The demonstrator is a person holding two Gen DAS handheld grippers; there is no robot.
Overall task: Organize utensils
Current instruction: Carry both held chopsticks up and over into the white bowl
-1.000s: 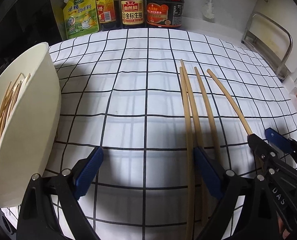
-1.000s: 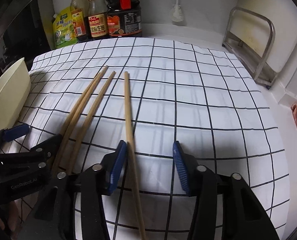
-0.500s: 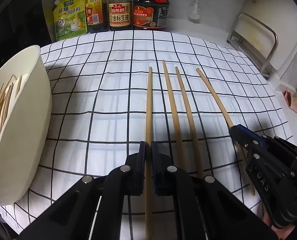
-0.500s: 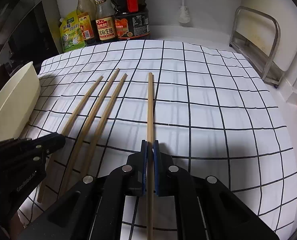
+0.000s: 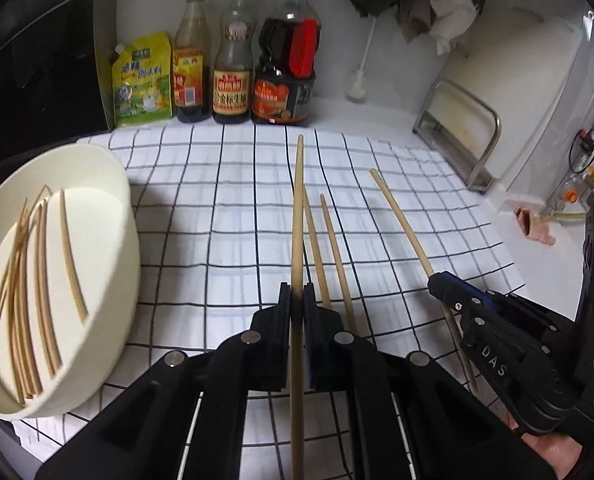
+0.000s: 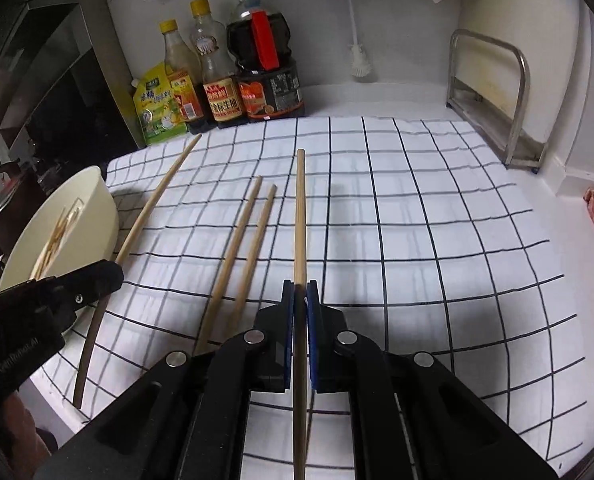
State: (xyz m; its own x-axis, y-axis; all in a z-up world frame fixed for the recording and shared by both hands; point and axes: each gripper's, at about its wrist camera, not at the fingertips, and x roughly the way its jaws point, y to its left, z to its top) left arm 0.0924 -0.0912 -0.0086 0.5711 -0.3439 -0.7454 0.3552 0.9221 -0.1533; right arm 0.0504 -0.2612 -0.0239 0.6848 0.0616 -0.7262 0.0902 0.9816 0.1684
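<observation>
Now 1 chopstick between left gripper jaws

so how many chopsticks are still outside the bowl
4. One is clamped in the left gripper, one in the right gripper, and two chopsticks lie side by side on the checked cloth between them. None seem hidden.

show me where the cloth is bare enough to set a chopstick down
Free: checked cloth from the right tool's chopstick across to the metal rack. Also a strip before the sauce bottles. Crowded: left side, two loose chopsticks and cream bowl.
</observation>
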